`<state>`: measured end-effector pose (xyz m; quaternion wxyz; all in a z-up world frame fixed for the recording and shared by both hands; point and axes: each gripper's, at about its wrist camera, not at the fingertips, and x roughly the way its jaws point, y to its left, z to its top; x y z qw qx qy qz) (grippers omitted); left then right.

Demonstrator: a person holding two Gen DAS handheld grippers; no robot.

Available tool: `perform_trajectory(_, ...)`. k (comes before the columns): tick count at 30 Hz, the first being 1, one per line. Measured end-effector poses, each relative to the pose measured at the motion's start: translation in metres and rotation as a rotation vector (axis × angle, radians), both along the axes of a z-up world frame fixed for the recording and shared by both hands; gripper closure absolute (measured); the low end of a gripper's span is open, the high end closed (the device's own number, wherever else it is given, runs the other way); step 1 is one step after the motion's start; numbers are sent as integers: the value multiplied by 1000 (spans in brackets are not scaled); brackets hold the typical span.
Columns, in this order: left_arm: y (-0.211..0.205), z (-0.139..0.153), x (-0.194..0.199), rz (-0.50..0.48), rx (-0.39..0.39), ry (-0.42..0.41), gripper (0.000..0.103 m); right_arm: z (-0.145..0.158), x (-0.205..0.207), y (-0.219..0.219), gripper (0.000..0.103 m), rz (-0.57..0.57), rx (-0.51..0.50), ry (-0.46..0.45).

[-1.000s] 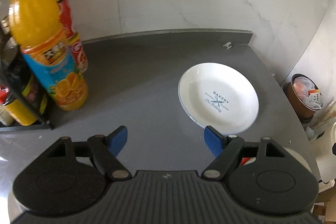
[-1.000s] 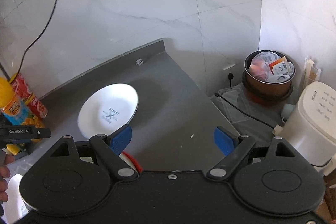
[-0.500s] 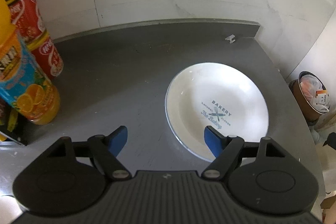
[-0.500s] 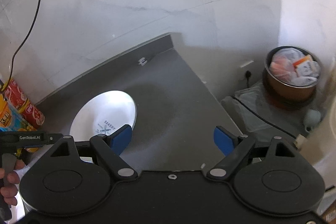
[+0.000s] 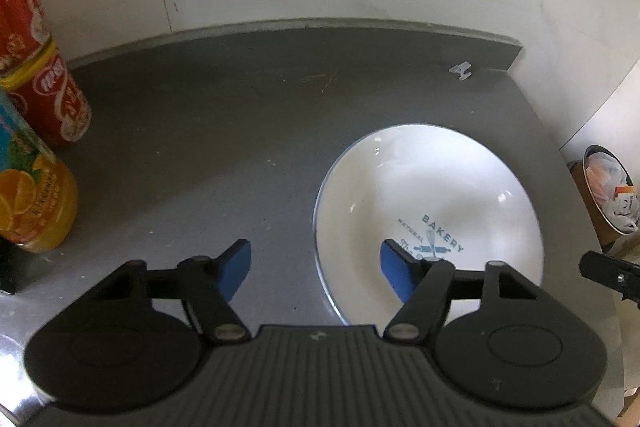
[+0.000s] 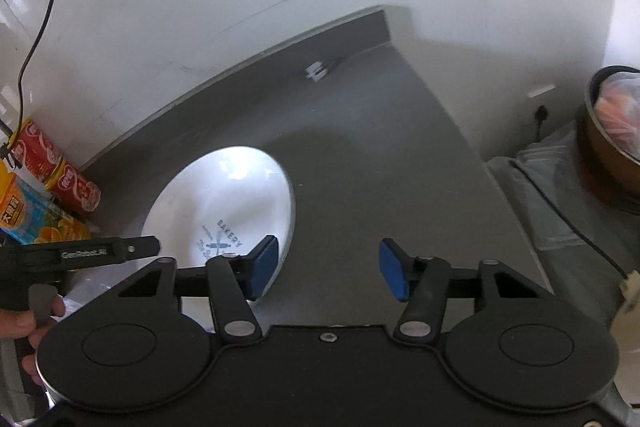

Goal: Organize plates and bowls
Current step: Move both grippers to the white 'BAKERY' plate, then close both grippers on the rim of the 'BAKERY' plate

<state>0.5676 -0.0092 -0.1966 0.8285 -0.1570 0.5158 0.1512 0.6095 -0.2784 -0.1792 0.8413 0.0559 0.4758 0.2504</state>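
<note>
Countertop (image 5: 208,131), dark grey and backed by a white marble wall, carries one white plate (image 5: 424,195) printed with a blue "BAKERY" logo; the plate lies flat near the counter's right edge, toward the back right corner. From the left wrist view, the left gripper (image 5: 316,267) hovers with its blue-padded fingers spread wide and grasping nothing; its right finger (image 5: 394,269) sits over the plate's near-centre, while its left finger is over bare counter beside the plate's left rim. From the right wrist view, the right gripper (image 6: 328,267) is likewise spread apart and empty, its left finger over the plate's (image 6: 224,203) near right rim, the other over bare counter. At the counter's left edge stand a red can (image 5: 52,83) and an orange juice bottle (image 5: 28,199). A person's hand (image 6: 28,323) holds the left gripper's handle. A brown bin (image 5: 608,195) stands beyond the counter's right edge.
</note>
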Motion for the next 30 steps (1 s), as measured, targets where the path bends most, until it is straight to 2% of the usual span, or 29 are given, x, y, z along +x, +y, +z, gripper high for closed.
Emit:
perform_trajectory(1, 1, -2, 2, -3, -1, 4, 39, -2, 4, 4, 55, 10, -1, 6)
perform_trajectory(5, 5, -11, 10, -23, -2, 22, 60, -12, 16, 16, 69, 45, 3, 38)
perform_trajectory(6, 6, -13, 11, -23, -15, 25, 66, -15, 18, 18, 70, 51, 4, 48)
perform_trajectory(11, 6, -19, 15, -26, -78, 19, 81, -30, 27, 27, 78, 81, 39, 119)
perform_trajectory(15, 4, -20, 14, -15, -78, 6, 82, -36, 28, 37, 93, 130, 54, 161)
perform_trajectory(19, 5, -17, 10, -2, -98, 2, 85, -27, 22, 48, 92, 153, -22, 107)
perform_trajectory(22, 1, -10, 7, -8, -77, -20, 85, -19, 20, 45, 92, 143, -7, 94)
perform_trajectory(30, -7, 22, -6, -25, -90, -99, 86, 9, 6, 27, 92, 119, 10, 31)
